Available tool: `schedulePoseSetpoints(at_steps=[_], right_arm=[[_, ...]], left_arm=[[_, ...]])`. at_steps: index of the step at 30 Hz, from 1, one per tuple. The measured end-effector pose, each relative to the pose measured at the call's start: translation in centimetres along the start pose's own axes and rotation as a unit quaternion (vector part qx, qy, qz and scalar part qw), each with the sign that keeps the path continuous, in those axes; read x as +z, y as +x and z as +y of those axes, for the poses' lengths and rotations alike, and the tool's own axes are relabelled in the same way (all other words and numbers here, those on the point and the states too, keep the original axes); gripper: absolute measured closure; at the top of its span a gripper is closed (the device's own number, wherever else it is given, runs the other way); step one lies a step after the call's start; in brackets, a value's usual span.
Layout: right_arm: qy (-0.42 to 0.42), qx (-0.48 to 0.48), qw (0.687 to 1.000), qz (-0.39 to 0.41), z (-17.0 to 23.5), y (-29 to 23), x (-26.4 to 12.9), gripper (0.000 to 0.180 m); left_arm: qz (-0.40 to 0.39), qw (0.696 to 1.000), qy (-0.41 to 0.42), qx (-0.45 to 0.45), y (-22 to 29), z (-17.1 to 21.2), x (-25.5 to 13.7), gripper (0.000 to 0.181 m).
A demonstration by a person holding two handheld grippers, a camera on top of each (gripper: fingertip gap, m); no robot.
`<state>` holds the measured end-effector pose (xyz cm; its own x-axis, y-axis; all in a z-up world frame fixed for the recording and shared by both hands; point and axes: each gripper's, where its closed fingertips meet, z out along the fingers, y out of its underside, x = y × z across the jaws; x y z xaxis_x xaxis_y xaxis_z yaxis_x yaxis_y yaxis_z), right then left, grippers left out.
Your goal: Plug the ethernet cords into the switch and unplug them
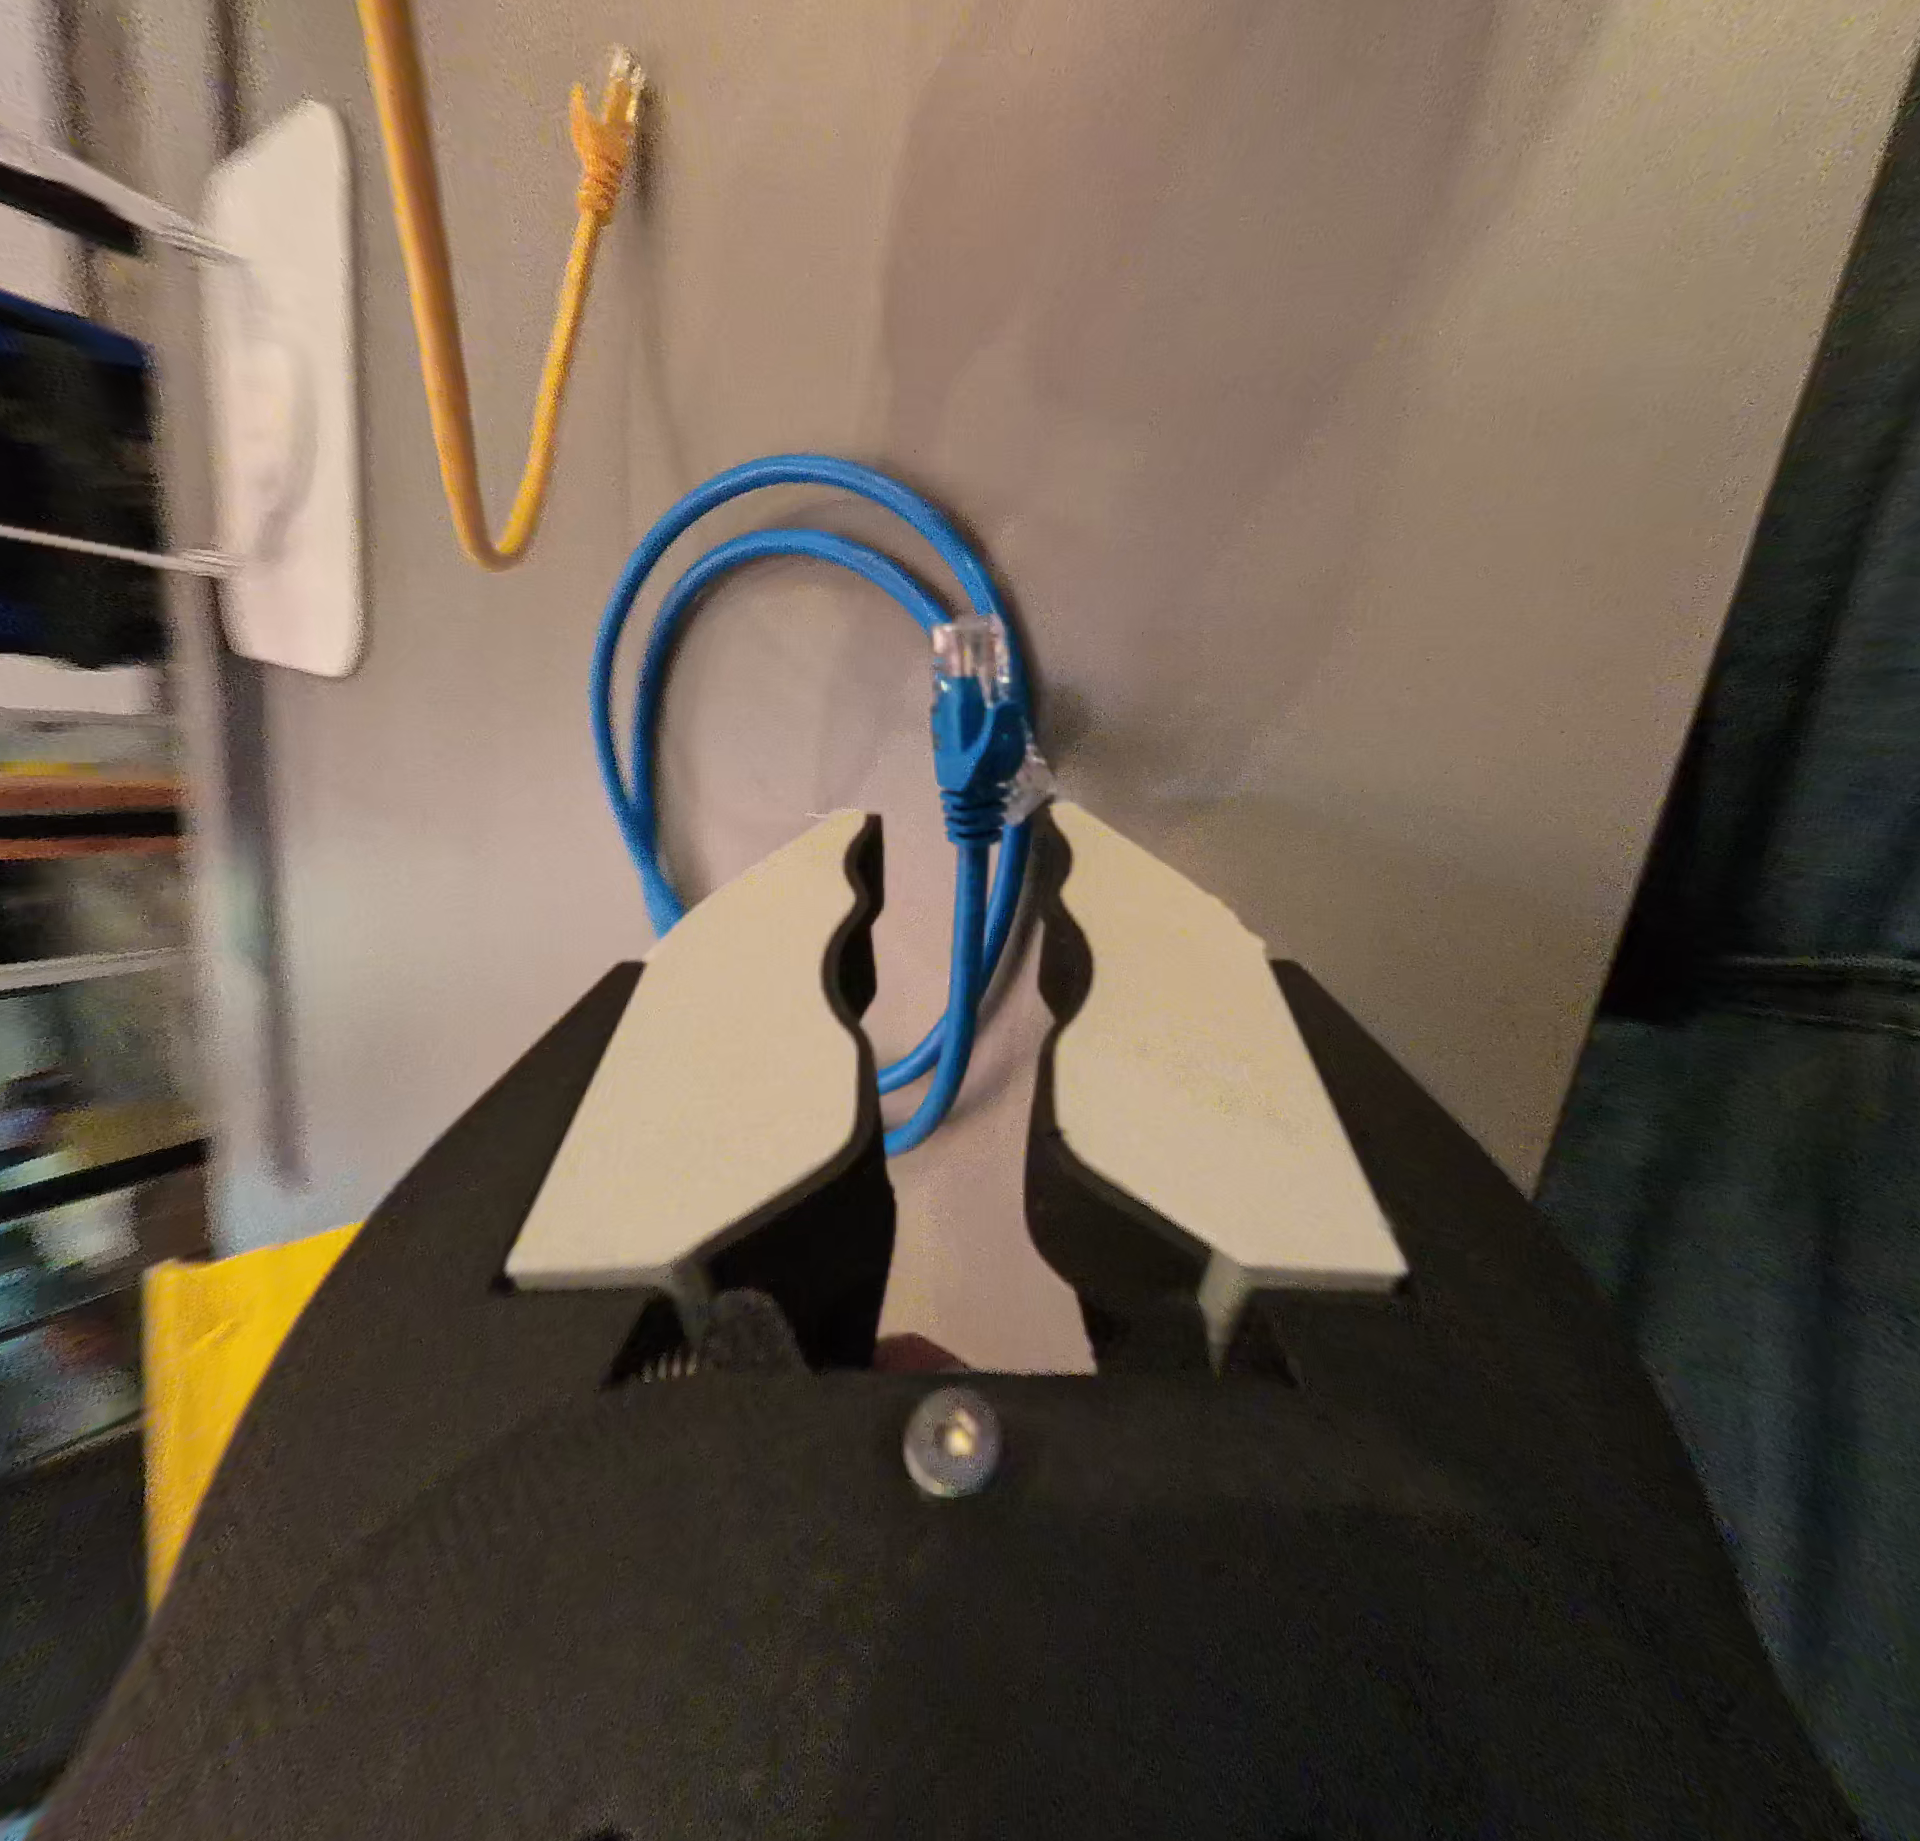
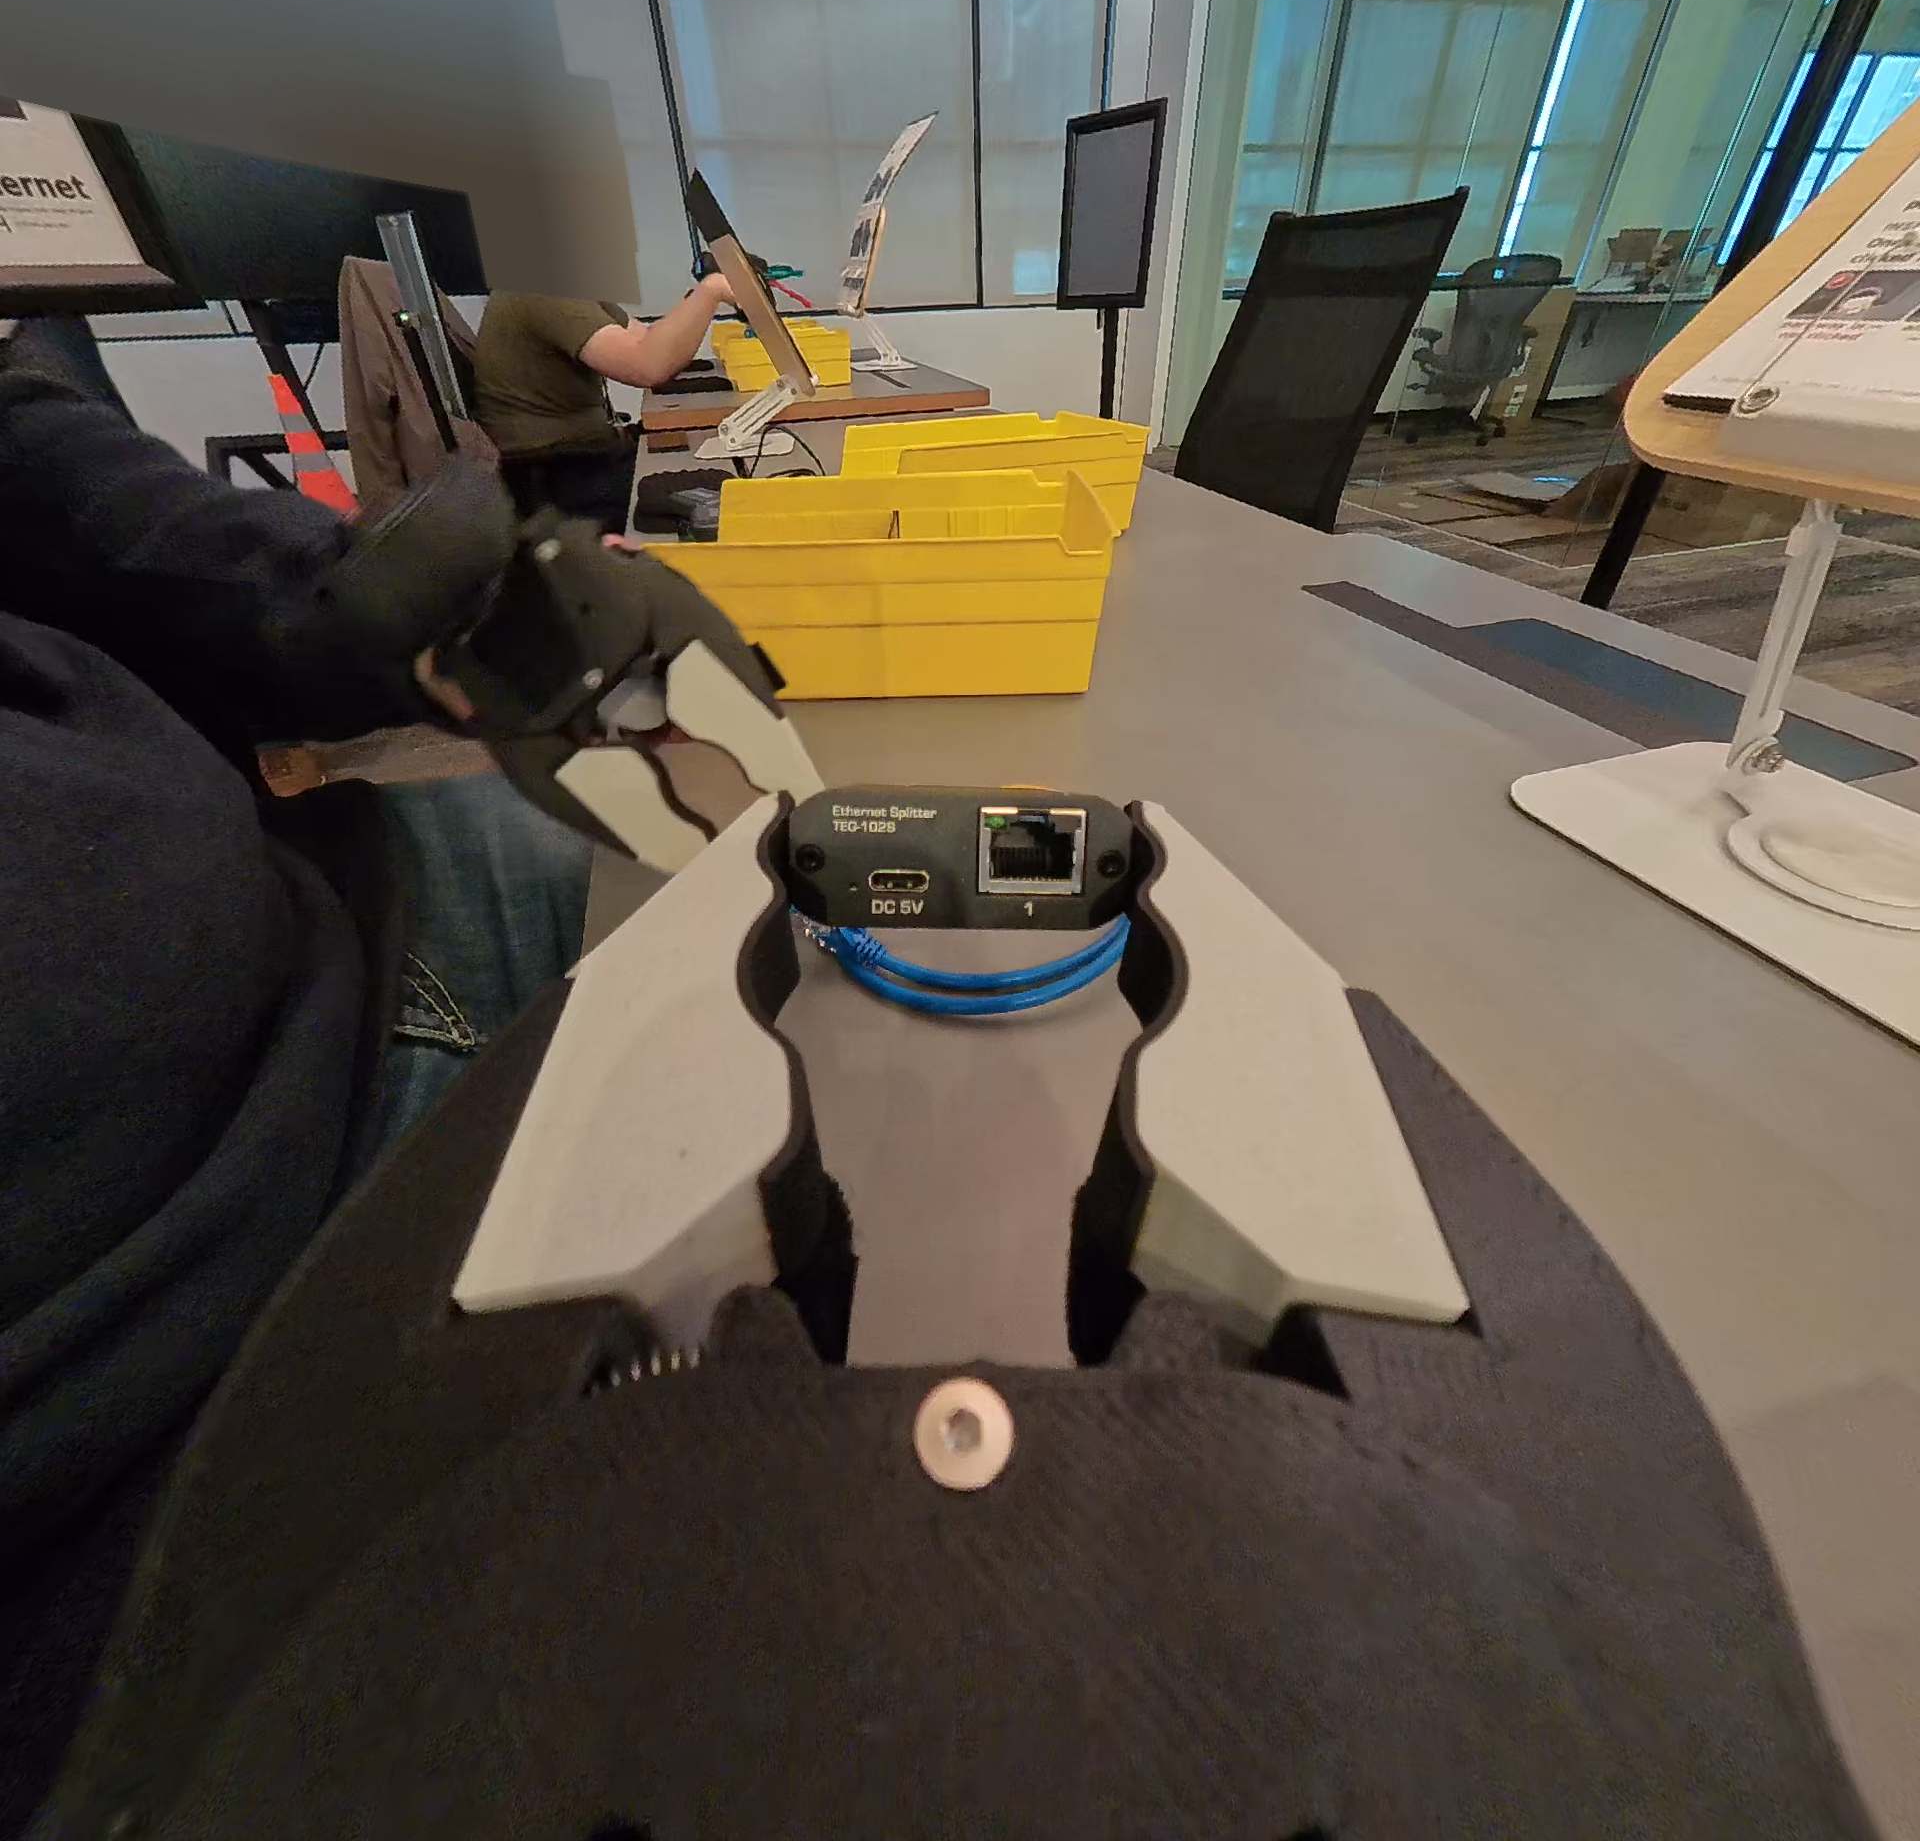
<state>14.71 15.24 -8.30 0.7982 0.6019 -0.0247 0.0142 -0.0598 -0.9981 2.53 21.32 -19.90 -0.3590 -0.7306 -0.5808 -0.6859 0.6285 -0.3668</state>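
the yellow bins (image 2: 894,586) stand on the grey table (image 2: 1403,804) with contents hidden, the right gripper (image 2: 961,835) grasps the black switch (image 2: 956,861) between its fingertips, and the left gripper (image 1: 961,825) hangs with jaws released above the coiled blue ethernet cord (image 1: 748,544), beside the yellow ethernet cord (image 1: 436,337).

White print stands on the front face of the black switch (image 2: 956,861) clamped in my right gripper (image 2: 956,811): two short lines at its upper left corner, a mark under the small slot and one under the ethernet port. A framed white card (image 2: 52,202) beyond the table's (image 2: 1351,752) left edge bears dark lettering, cut off. A printed sheet lies on the tilted board (image 2: 1818,316) at the right edge. My left camera shows no writing.
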Motion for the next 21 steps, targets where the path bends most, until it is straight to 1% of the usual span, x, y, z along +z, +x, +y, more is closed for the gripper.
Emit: schedulePoseSetpoints(at_steps=[1,3,6,8,10,13,16,19,20,21], right_arm=[[0.001,0.000,1.000,-0.001,0.0,0.0,0.1,0.119],[0.002,0.000,1.000,-0.002,-0.1,-0.1,0.2,0.119],[0.002,-0.003,1.000,-0.005,-0.2,-0.4,0.4,0.119],[0.002,-0.005,1.000,-0.005,-0.3,-0.6,0.4,0.119],[0.005,-0.005,1.000,-0.004,-0.4,-0.5,0.3,0.119],[0.009,-0.002,1.000,-0.003,-0.4,-0.4,0.1,0.119],[0.010,-0.002,1.000,-0.003,-0.3,-0.3,0.1,0.119],[0.007,-0.002,1.000,0.000,-0.1,-0.1,0.1,0.119],[0.006,-0.002,1.000,0.001,-0.1,-0.1,0.0,0.119],[0.006,-0.003,1.000,0.001,-0.1,0.0,0.1,0.119]], left_arm=[[-0.037,0.999,-0.011,0.023,0.1,0.1,0.0,0.154],[-0.107,0.992,-0.036,0.052,-0.1,0.5,0.2,0.158],[-0.163,0.982,-0.054,0.079,-0.8,0.8,0.8,0.163],[-0.189,0.976,-0.051,0.095,-1.2,0.4,0.8,0.171],[-0.207,0.971,-0.048,0.110,-1.5,0.1,0.8,0.171],[-0.215,0.969,-0.046,0.115,-1.7,0.0,1.0,0.171],[-0.193,0.976,-0.036,0.094,-2.1,-0.2,0.8,0.172],[-0.143,0.989,-0.014,0.044,-3.3,-0.7,0.2,0.173],[-0.111,0.994,-0.003,0.011,-3.7,-0.9,-0.1,0.173],[-0.050,0.998,0.016,-0.030,-3.6,-1.4,-0.2,0.172]])
